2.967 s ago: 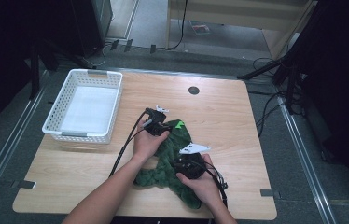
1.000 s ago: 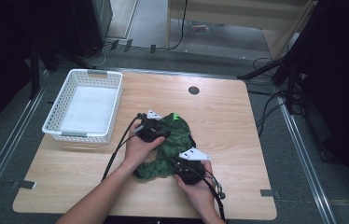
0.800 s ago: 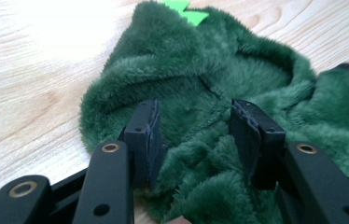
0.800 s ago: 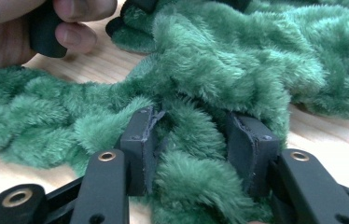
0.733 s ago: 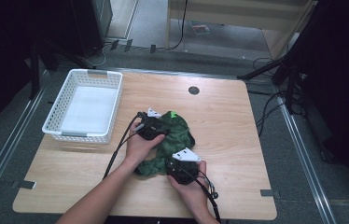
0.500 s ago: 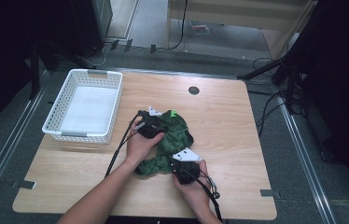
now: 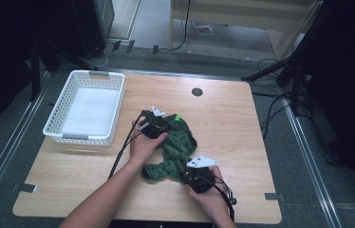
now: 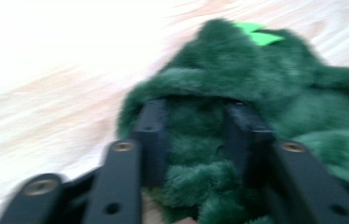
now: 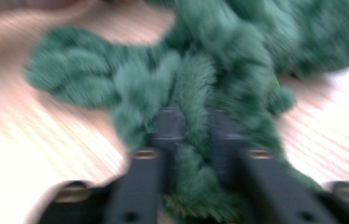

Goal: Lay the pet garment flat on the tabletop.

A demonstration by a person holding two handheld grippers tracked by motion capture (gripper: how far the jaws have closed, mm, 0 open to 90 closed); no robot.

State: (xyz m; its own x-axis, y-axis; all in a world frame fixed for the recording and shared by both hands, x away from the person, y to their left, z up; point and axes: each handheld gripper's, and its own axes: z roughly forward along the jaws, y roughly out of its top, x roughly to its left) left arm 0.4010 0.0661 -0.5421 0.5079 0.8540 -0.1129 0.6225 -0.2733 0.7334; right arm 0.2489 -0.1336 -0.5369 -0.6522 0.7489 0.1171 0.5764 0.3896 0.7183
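two grippers, both of them buried in the same green fuzzy cloth point(image 7: 175, 149), which lies crumpled on the wooden table point(image 7: 242, 123) a little toward 6 o'clock of its middle. my left gripper point(image 7: 159, 124) sits at the cloth's 11 o'clock end; in the left gripper view point(image 8: 196, 135) its jaws stand partly apart with a thick wad of the pile between them — i'd call that grasping the cloth, though loosely. a bright green tag point(image 8: 255, 33) shows at 12 o'clock on the cloth, past the jaws.

my right gripper point(image 7: 195, 173) is at the cloth's 5 o'clock end, its grey plate on top. in the right gripper view point(image 9: 192, 126) the jaws are pinched close on a narrow ridge of the fabric (the picture is blurred, but the fold clearly runs between them).

at 10 o'clock on the table, well apart from the cloth, stands a white basket point(image 7: 54, 126).
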